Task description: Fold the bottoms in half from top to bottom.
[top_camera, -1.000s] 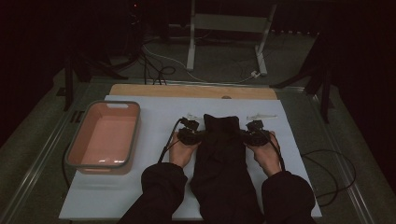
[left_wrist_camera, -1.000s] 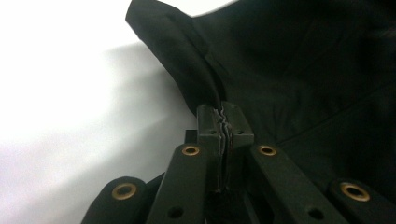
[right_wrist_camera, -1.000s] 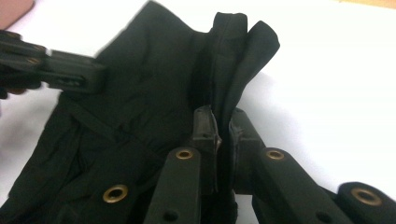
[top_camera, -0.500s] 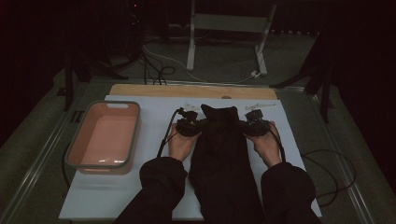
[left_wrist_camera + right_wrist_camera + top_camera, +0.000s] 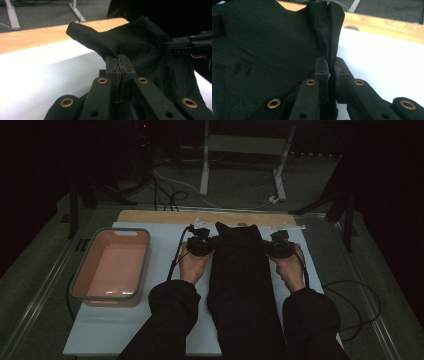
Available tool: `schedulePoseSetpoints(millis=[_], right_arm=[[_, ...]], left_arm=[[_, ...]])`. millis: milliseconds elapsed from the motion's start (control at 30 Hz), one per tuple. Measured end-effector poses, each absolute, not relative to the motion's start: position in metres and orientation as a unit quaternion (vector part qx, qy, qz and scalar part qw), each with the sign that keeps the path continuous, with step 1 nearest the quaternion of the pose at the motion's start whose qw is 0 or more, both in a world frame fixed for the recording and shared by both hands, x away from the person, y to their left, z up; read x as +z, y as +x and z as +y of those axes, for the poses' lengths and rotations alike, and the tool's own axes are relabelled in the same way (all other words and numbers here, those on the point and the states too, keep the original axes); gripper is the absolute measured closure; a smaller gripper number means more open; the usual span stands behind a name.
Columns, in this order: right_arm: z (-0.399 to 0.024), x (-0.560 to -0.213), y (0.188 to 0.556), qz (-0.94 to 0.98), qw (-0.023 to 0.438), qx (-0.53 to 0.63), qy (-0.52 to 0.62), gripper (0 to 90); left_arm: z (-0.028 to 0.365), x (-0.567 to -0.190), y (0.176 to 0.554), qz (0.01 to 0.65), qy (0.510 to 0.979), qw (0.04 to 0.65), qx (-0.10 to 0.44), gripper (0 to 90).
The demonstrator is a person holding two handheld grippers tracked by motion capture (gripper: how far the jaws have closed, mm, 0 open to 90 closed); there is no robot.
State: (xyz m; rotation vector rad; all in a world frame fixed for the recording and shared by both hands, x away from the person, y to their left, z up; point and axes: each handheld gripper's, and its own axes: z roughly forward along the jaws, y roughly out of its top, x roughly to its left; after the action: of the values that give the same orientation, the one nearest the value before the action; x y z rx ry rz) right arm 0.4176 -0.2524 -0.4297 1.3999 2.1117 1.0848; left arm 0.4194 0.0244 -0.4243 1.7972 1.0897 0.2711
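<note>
Black garment (image 5: 242, 280) laid lengthwise down middle of white table top (image 5: 165, 240), far edge lifted, near end running off toward the person between both sleeves.

Left gripper (image 5: 201, 242) clamped on far-left corner of garment; in left gripper view, jaws pressed tight with a fold of cloth (image 5: 110, 42) pinched between pads. Right gripper (image 5: 279, 246) clamped on far-right corner; in right gripper view, jaws closed on a vertical pleat of fabric (image 5: 329, 30). Both corners raised off the surface, cloth stretched between them, slight sag in the middle.

Room: bare white surface left of garment up to pink tub (image 5: 112, 267); narrower white strip on the right out to table edge. Beyond the grippers, short stretch of white, then wooden strip (image 5: 200, 216) along far edge. Metal rail (image 5: 45, 285) framing the left side of the table.

Around: pink tub well apart from garment, left side, not in the pull line. Cables (image 5: 175, 260) trailing from left gripper across the white top near the left hand (image 5: 192, 265); another cable loop (image 5: 350, 305) right of right hand (image 5: 290, 267), off the table top. Grey stand legs (image 5: 242, 160) on floor behind table, well clear.

Materials: garment matte woven black, visible stitched seams and hems, soft creases. Tub shallow, rectangular, rounded corners, grey rim, glossy pink inside. Table top smooth, white, flat. Gripper jaws black plastic, brass-coloured rivets at pivots.
</note>
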Motion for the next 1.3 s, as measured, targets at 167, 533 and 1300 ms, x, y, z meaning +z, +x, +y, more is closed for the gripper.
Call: schedulePoseSetpoints(millis=[167,533,1300], right_arm=[[-0.249,-0.423,0.419,0.756,0.197,0.385,0.491,83.8],[-0.255,-0.417,0.422,0.755,0.208,0.39,0.484,83.6],[-0.26,-0.424,0.398,0.782,0.204,0.373,0.456,83.5]], left_arm=[[0.026,-0.419,0.423,0.451,0.734,0.494,0.116,89.1],[0.023,-0.413,0.424,0.442,0.736,0.499,0.115,89.0],[0.027,-0.425,0.411,0.416,0.751,0.509,0.069,88.7]])
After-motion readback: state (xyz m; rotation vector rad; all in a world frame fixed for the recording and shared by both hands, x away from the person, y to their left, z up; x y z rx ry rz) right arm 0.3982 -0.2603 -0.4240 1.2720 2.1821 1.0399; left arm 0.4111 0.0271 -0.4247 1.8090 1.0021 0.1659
